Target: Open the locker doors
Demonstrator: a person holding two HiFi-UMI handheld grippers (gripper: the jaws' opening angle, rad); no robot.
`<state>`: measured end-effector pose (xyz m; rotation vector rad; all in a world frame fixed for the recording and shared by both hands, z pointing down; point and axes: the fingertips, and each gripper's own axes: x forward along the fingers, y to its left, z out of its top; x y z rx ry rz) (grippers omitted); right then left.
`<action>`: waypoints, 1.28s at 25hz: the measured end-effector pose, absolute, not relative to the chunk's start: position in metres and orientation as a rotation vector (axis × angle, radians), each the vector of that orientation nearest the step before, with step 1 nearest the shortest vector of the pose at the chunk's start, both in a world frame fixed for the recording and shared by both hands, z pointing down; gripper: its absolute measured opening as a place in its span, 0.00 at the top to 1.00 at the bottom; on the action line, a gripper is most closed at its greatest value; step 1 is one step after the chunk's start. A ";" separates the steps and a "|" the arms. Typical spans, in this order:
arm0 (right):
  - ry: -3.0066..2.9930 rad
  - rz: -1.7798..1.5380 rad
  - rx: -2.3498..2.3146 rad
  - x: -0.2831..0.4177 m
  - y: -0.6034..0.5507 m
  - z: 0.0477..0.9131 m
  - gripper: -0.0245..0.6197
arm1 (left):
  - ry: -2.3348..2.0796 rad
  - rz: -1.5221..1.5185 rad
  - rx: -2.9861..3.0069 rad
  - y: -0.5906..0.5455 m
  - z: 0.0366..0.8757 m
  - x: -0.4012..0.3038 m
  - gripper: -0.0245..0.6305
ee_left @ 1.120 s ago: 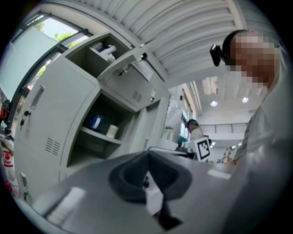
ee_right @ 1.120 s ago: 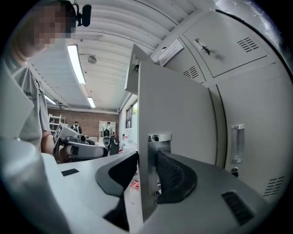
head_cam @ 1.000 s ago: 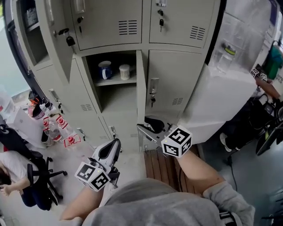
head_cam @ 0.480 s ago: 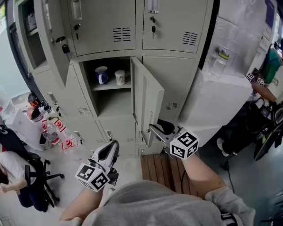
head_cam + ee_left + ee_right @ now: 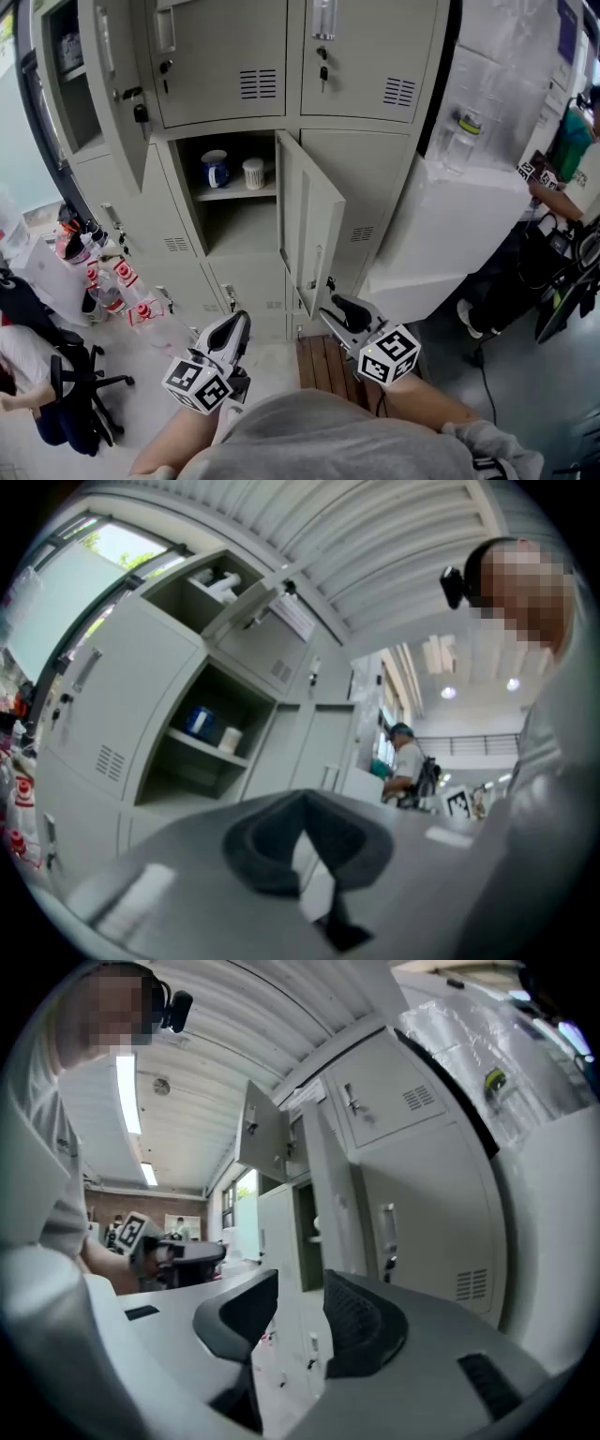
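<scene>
The grey locker bank fills the head view. The middle locker door (image 5: 311,223) stands swung out, and its compartment (image 5: 234,220) is open, with a blue mug (image 5: 215,169) and a white cup (image 5: 253,172) on the shelf. My right gripper (image 5: 334,312) hangs just below and in front of that door's free edge. Its jaws have just been opening, and the right gripper view (image 5: 302,1283) shows a gap with the pads pressing on nothing. The door (image 5: 298,1241) shows beyond it. My left gripper (image 5: 231,332) hovers low before the lockers, its tips (image 5: 305,803) together and holding nothing.
The upper left door (image 5: 117,84) also hangs open. The other doors (image 5: 370,56) are closed with keys in their locks. Bottles (image 5: 112,281) and a seated person (image 5: 37,394) are at the left. A wooden pallet (image 5: 328,361) lies on the floor. A plastic-wrapped white cabinet (image 5: 450,216) stands at the right.
The middle door has swung further out. My right gripper has drawn back toward me and down, away from the door's edge. The left gripper has barely moved.
</scene>
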<state>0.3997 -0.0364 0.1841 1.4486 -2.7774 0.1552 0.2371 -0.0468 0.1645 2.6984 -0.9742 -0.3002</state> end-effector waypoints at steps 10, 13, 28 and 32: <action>-2.809 0.253 1.185 0.352 -0.012 0.229 0.74 | -0.932 -0.261 2.642 -0.034 0.203 0.234 0.96; -2.811 0.278 1.189 0.356 -0.012 0.233 0.74 | -0.947 -0.276 2.635 -0.032 0.202 0.231 0.96; -2.955 0.410 1.030 0.291 -0.010 0.292 0.75 | -1.145 0.160 2.568 -0.020 0.250 0.174 0.96; -2.965 0.448 1.012 0.263 -0.018 0.310 0.75 | -1.170 0.291 2.585 -0.024 0.267 0.146 0.96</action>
